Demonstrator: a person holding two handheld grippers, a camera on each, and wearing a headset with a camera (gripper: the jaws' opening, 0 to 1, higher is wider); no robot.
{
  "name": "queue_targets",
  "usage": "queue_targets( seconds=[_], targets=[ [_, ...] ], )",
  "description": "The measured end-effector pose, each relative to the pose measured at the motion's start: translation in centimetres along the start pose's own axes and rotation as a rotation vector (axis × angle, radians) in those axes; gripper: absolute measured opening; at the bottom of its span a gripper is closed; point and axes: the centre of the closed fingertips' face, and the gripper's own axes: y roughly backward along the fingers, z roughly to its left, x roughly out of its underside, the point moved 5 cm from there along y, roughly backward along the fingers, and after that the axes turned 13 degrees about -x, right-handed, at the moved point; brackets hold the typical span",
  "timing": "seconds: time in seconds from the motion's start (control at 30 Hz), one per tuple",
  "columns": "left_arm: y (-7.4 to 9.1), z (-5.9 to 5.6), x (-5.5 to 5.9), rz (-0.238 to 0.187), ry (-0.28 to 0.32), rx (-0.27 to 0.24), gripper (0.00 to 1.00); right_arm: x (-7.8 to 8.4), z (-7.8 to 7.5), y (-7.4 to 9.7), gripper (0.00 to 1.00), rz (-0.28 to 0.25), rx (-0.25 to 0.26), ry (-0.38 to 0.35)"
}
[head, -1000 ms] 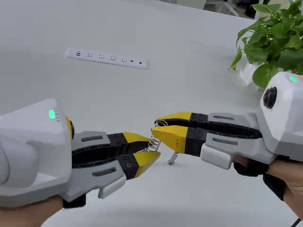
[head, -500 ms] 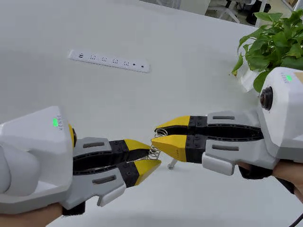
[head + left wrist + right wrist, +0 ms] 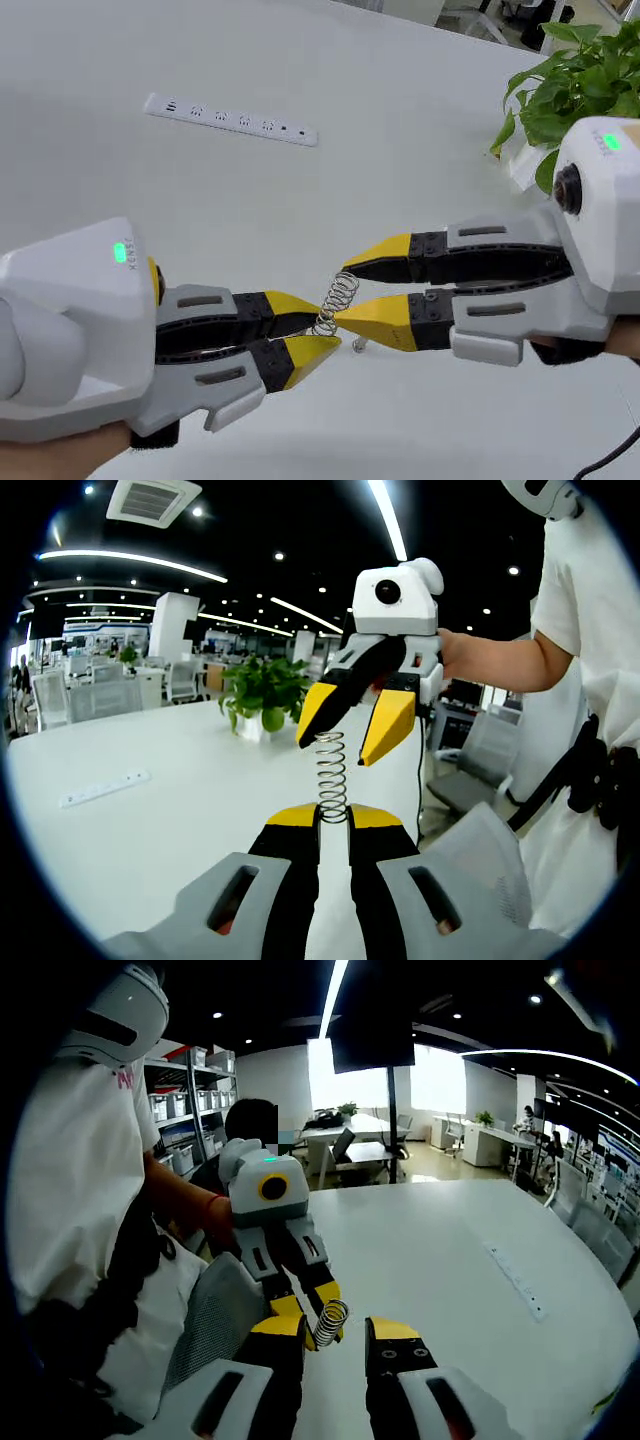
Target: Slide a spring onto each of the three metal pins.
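Left gripper (image 3: 326, 331) clamps spring (image 3: 336, 301), seemingly by its end coils; right gripper (image 3: 342, 292) at three o'clock, jaws apart. We judge it light, squashy: pinch gently.

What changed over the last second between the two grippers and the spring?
The right gripper opened its jaws and let go of the spring, which now reaches longer up between the open jaws. The left gripper stays shut on the spring's lower end. The pin on the table and the power strip have not moved.
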Motion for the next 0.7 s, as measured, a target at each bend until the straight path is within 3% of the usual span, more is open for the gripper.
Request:
queue_targets(
  seconds=[0.13, 0.27, 0.43, 0.53, 0.7],
  targets=[
    [-0.2, -0.4, 0.3, 0.010, -0.017, 0.019, 0.06, -0.6, -0.2, 0.3, 0.21, 0.132, -0.079, 0.076],
    [-0.4, -0.7, 0.5, 0.021, -0.033, 0.035, 0.06, -0.9, 0.1, -0.4, 0.21, 0.273, -0.195, 0.148],
    [-0.6, -1.1, 0.7, 0.028, -0.048, 0.048, 0.06, -0.7, 0.5, -1.4, 0.19, 0.425, -0.301, 0.235],
    [-0.7, -1.2, 0.7, 0.029, -0.052, 0.050, 0.06, -0.4, 0.8, -1.9, 0.18, 0.482, -0.342, 0.261],
    [-0.7, -1.4, 0.7, 0.026, -0.049, 0.054, 0.06, -0.1, 0.6, -2.3, 0.15, 0.537, -0.354, 0.298]
  ],
)
